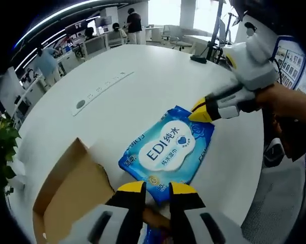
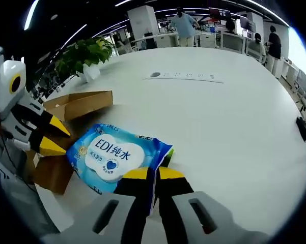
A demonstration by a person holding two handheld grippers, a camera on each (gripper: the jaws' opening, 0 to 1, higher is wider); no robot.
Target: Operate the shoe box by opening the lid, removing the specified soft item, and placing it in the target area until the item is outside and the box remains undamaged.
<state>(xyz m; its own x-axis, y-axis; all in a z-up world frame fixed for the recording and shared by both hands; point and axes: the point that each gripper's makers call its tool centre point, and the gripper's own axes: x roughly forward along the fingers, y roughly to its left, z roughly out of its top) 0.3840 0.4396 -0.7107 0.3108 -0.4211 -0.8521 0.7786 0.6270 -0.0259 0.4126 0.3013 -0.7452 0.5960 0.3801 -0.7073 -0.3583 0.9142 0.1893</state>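
Observation:
A blue pack of wet wipes [image 1: 165,147] with a white label lies flat over the white table [image 1: 142,76], beside the open cardboard shoe box [image 1: 71,198]. In the left gripper view, my left gripper [image 1: 157,188] has its yellow-tipped jaws on the pack's near end, a narrow gap between them. From the right, the right gripper [image 1: 198,111] bites the far corner. In the right gripper view, my right gripper [image 2: 154,174] is shut on the pack [image 2: 114,155]. The left gripper [image 2: 57,137] holds the opposite end above the box [image 2: 76,104].
A grey power strip [image 1: 104,89] is set into the table [image 2: 234,117] beyond the pack. A potted plant [image 2: 86,53] stands at the table's edge. A small black object [image 2: 301,128] sits near the rim. People and desks fill the background.

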